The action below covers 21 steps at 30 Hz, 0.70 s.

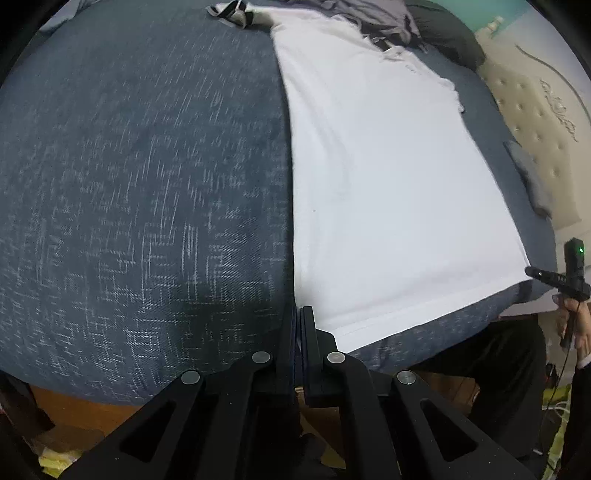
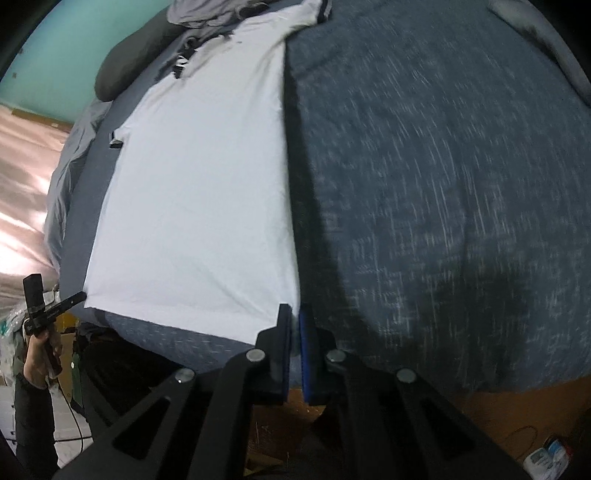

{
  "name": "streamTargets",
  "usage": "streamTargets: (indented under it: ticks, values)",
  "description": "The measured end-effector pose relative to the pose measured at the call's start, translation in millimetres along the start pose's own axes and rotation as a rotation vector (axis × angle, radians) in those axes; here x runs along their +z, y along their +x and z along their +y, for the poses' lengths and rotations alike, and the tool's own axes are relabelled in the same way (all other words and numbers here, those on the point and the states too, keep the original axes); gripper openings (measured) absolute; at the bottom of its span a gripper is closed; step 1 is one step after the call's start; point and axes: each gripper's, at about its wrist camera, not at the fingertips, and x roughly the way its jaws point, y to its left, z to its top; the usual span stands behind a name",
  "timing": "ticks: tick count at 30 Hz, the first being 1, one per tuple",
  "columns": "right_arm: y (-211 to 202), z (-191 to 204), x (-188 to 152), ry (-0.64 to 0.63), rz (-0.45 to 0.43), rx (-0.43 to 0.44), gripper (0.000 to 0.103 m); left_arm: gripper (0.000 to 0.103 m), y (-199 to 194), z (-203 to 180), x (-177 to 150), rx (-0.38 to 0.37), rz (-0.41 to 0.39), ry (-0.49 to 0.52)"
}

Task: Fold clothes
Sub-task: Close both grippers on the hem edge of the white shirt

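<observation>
A white shirt (image 1: 388, 184) lies flat on a bed covered in a blue-grey flecked bedspread (image 1: 140, 184), folded lengthwise into a long strip that runs from the near edge of the bed toward 12 o'clock. Its hem faces the near edge; its dark-trimmed collar (image 1: 236, 13) lies at the far end. A heap of grey clothes (image 1: 369, 18) sits beyond the shirt's far end, next to a dark pillow (image 1: 447, 37).

The left gripper (image 1: 300, 314) is closed, its tips at the shirt's near hem corner, at 6 o'clock of its view; whether cloth is pinched there cannot be told. The right gripper (image 2: 295, 314) is nearly closed on the other near hem corner, with white cloth showing in the slit between its 2 blue-padded fingers (image 2: 306, 332).
</observation>
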Motion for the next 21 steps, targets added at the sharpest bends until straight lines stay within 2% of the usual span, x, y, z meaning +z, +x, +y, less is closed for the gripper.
streamTargets:
  ticks: [11,21]
  values:
    - [19,0,5,0.013,0.018,-0.004,0.004,0.002,26,7,9,0.001,0.012,-0.015]
    - [32,2,13,0.037,-0.001,0.041,0.006,0.004,45,9,17,0.006,0.026,-0.032]
